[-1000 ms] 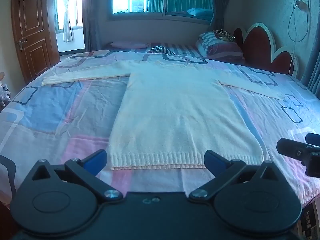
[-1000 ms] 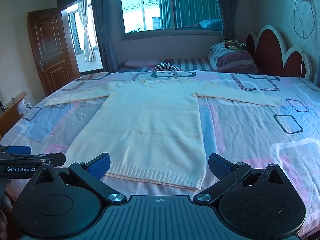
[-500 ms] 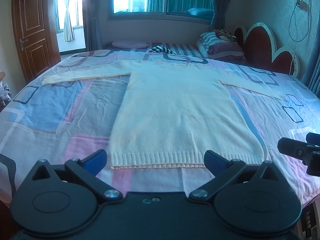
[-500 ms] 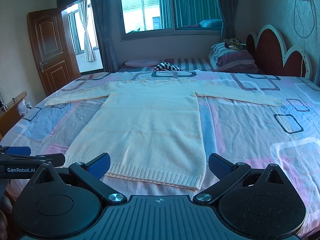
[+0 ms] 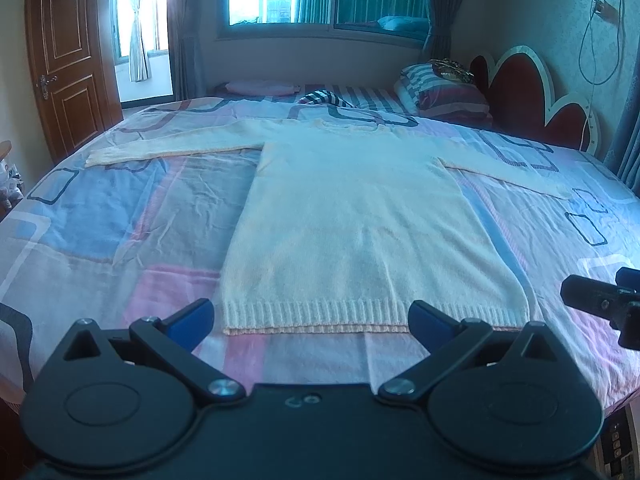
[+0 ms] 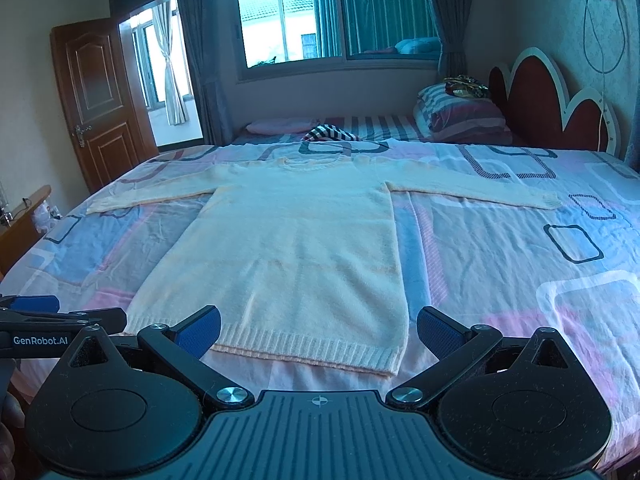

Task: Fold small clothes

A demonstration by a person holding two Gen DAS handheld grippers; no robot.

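A cream knit sweater [image 5: 352, 220] lies flat on the bed, face down or up I cannot tell, both sleeves spread out sideways and the ribbed hem nearest me; it also shows in the right wrist view [image 6: 296, 248]. My left gripper [image 5: 310, 316] is open and empty, just short of the hem's left half. My right gripper [image 6: 318, 326] is open and empty, just short of the hem's right corner. The right gripper's fingers [image 5: 600, 300] show at the right edge of the left wrist view, and the left gripper's fingers [image 6: 64, 316] at the left edge of the right wrist view.
The bed has a pink, blue and lilac patterned sheet [image 5: 120, 220]. Striped pillows [image 6: 460, 116] and a red scalloped headboard [image 6: 560, 112] stand at the far right. A wooden door [image 6: 100, 104] is at the left. A striped cloth [image 6: 330, 134] lies beyond the collar.
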